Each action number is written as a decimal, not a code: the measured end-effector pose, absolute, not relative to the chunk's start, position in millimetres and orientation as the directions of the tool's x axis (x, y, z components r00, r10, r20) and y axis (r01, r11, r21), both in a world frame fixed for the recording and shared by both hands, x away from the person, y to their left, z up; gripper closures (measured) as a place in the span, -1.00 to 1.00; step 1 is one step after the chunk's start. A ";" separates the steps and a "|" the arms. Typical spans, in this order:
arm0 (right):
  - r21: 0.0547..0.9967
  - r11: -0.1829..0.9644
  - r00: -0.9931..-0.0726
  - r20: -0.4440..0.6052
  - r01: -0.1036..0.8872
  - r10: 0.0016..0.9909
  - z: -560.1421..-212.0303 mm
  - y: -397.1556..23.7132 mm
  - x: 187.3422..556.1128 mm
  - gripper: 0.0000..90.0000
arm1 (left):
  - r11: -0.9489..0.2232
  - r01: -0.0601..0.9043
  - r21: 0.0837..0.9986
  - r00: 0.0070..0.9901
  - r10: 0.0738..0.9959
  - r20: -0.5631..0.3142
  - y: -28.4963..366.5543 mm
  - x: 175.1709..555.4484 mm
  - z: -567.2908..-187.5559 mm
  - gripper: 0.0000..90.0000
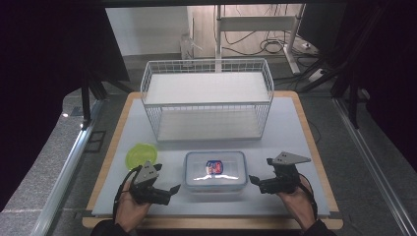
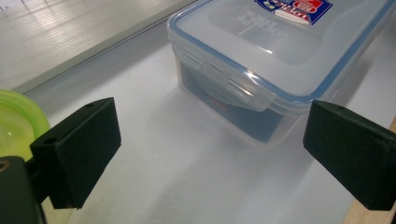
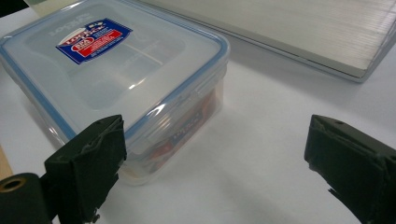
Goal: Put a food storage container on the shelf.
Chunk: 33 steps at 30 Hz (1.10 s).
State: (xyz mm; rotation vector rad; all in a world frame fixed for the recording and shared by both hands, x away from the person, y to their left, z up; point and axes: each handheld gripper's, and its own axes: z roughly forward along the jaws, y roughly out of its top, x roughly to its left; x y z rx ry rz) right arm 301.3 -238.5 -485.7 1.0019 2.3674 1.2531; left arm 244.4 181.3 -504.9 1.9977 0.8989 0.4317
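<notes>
A clear plastic food box (image 1: 215, 170) with a blue-sealed lid and a red-and-blue label rests near the front middle of the white table. My left gripper (image 1: 169, 189) sits just to its left, open, its jaws empty and aimed at the box (image 2: 261, 60), whose side latch faces them. On the other side, my right gripper (image 1: 259, 177) is open too, a short way from the box (image 3: 116, 74), touching nothing. A round green lid (image 1: 141, 156) lies flat behind the left gripper and appears again as a green lid (image 2: 14, 126) beside the left jaw.
A white wire basket rack (image 1: 206, 101) with two shelves stands at the back middle of the table. The white mat (image 1: 290, 128) has a wooden border (image 1: 314, 147). Dark curtains and cables lie beyond the table.
</notes>
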 end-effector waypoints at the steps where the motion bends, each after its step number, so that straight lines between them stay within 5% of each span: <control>1: 0.809 0.383 -0.720 0.071 0.447 0.690 -485.7 -238.5 301.3 -0.87 | -0.353 0.429 0.831 0.678 0.734 -0.038 181.3 244.4 -504.9 -0.90; 16: 0.809 0.368 -0.736 0.113 0.459 0.668 -480.2 -221.5 303.0 -0.93 | -0.306 0.530 0.791 0.696 0.689 -0.200 166.9 272.7 -501.2 -0.90; 33: 0.673 0.411 -0.743 0.321 0.615 0.587 -491.1 -193.1 329.7 -0.85 | -0.292 0.669 0.684 0.686 0.597 -0.416 140.6 313.7 -513.3 -0.97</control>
